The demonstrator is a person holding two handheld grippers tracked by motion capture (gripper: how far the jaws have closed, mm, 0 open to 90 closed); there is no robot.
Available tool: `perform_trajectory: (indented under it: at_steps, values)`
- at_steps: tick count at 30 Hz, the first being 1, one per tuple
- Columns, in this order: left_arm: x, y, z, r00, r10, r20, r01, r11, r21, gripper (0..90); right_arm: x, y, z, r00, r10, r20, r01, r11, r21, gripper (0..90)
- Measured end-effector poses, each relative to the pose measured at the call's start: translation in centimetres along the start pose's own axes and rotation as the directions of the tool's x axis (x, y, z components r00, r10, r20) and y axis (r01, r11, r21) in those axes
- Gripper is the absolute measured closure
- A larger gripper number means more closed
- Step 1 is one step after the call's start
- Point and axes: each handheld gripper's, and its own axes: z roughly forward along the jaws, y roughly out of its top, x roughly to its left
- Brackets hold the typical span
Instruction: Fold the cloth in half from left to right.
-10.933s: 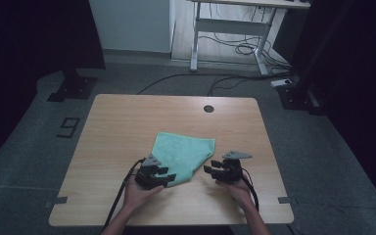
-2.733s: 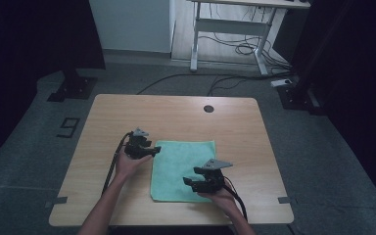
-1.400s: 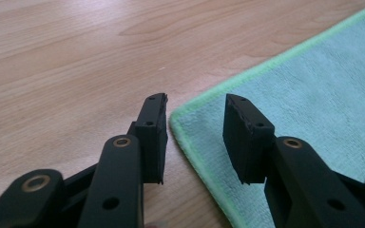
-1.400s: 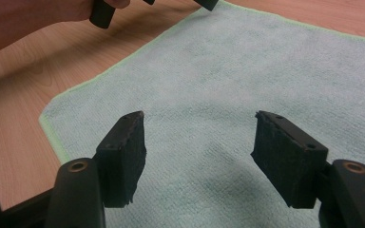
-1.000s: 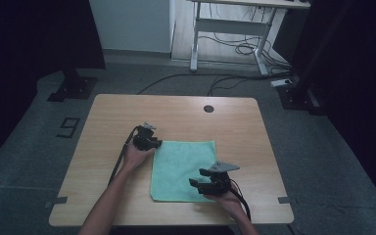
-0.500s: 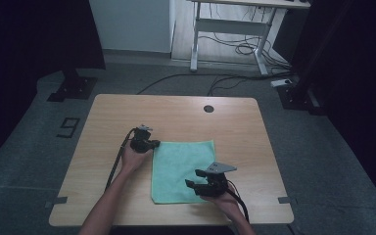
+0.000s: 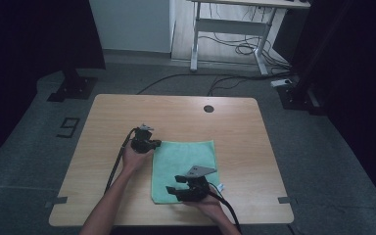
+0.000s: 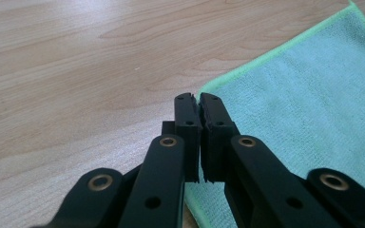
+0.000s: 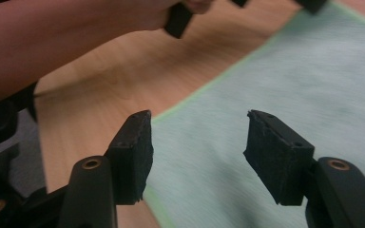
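- Wooden table with a round hole near its far edge, standing on grey floor; cables trail beyond it.
- Left gripper, at the cloth's far left corner: jaws brought together, pads all but meeting. In the left gripper view the tips sit right at that corner; whether any fabric is pinched between them cannot be told.
- Cloth, green, lying flat and roughly square on the table's near middle.
- Right gripper, over the cloth's near edge: jaws apart and just been closing, nothing between them. In the right gripper view the pads hover above the fabric near its left edge.
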Motion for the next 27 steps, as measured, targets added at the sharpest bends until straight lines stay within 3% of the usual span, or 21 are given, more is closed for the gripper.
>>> perform_trajectory:
  at_steps: [3, 12, 19, 22, 27]
  values:
    - [0.0, 0.0, 0.0, 1.0, -0.003, -0.002, 0.003, 1.0, -0.001, 87.0, 0.9, 0.2, 1.1, 0.9994, -0.019, -0.027, 0.02, 1.0, 0.018, 43.4]
    - [0.1, -0.1, 0.0, 0.9999, -0.008, -0.007, 0.008, 1.0, 0.003, 86.9, 2.8, -0.5, 3.2, 0.9973, -0.051, -0.052, 0.055, 0.996, 0.074, 46.2]
    - [0.1, -0.1, 0.1, 0.9999, -0.014, -0.009, 0.014, 0.9999, 0.004, 87.0, 3.8, -0.8, 4.6, 0.9949, -0.1, -0.006, 0.1, 0.987, 0.125, 49.2]
    - [0.1, 0.0, 0.0, 0.9997, -0.026, -0.001, 0.026, 0.9997, 0.001, 87.0, 4.1, -0.8, 5.0, 0.9889, -0.145, 0.034, 0.139, 0.98, 0.144, 52.3]
    - [-0.3, 0.2, -0.2, 0.9999, -0.012, 0.002, 0.012, 0.9999, -0.004, 86.9, 4.4, -0.8, 5.3, 0.9834, -0.173, 0.054, 0.162, 0.974, 0.16, 55.6]
